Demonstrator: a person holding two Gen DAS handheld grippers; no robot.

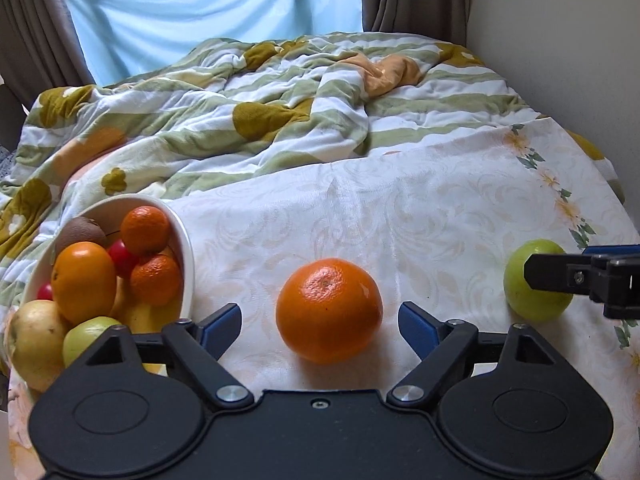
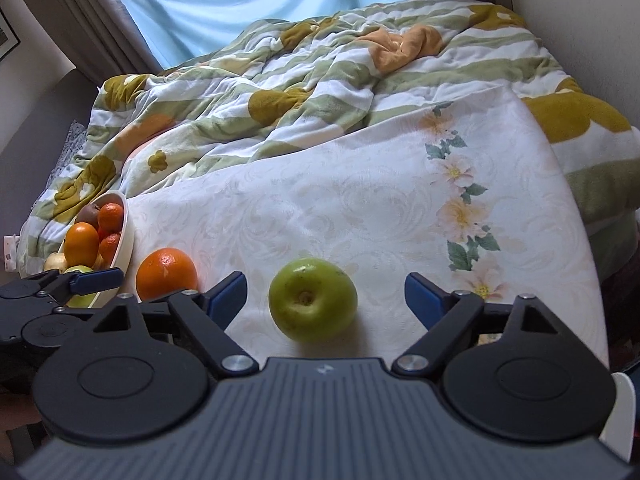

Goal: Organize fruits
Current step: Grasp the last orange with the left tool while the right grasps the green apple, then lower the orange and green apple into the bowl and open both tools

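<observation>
A large orange [image 1: 329, 309] lies on the white floral tablecloth [image 1: 400, 216], between the open blue-padded fingers of my left gripper [image 1: 320, 326]; the pads do not touch it. A green apple [image 2: 313, 298] lies between the open fingers of my right gripper [image 2: 326, 300], also untouched. The apple shows in the left wrist view [image 1: 536, 284] at the right, partly behind the right gripper's finger [image 1: 560, 278]. The orange shows in the right wrist view [image 2: 166, 273] at the left. A white bowl [image 1: 188, 252] at the left holds oranges, tangerines, a kiwi, tomatoes, a green apple and a yellow pear.
A rumpled green-striped blanket [image 1: 248, 120] covers the bed behind the table. The tablecloth's flowered border [image 2: 460, 200] runs along the table's right edge. A blue curtain [image 1: 208, 4] hangs at the back and a wall [image 1: 560, 40] stands at the right.
</observation>
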